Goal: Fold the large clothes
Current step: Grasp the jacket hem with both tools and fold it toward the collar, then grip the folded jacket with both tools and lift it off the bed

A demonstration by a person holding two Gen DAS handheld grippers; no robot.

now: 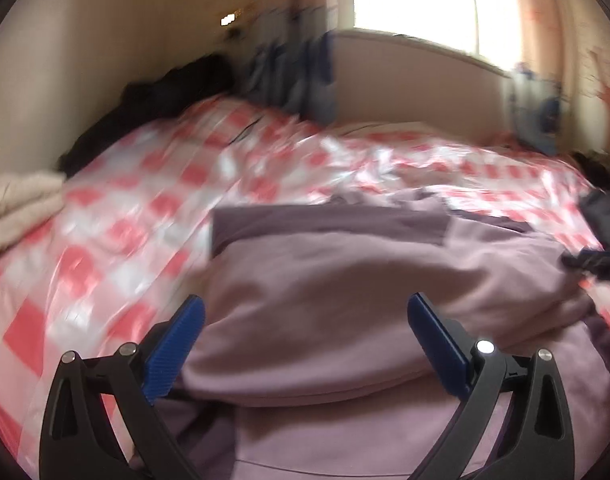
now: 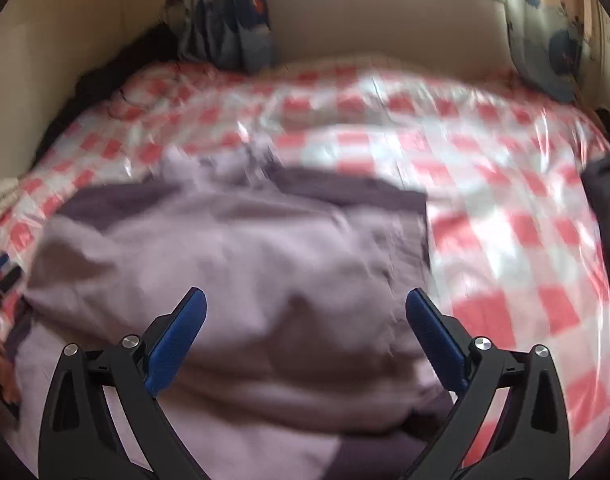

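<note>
Hovering over the bed, both my claws point down at the large mauve fabric garment [image 1: 345,280], which lies in a bunched heap on the glossy pink-and-white checked bed cover [image 1: 117,220].

Left claw [image 1: 305,344]: blue ribbed pads spread wide apart, nothing pinched between them; the garment sits below and ahead of the tips. A darker purple band of the same garment runs across its far edge. The other claw's black tip shows at the right edge of this view.

Right claw [image 2: 305,340]: pads also spread fully apart, empty, above the near fold of the garment [image 2: 245,260]. The checked cover [image 2: 525,240] is bare to the right of the heap.

Surroundings: a beige cloth pile [image 1: 13,204] at the left edge of the bed, a blue patterned curtain [image 2: 233,12] hanging at the far wall, a bright window [image 1: 417,0] beyond. Both views are motion-blurred; finer detail on the garment cannot be read.
</note>
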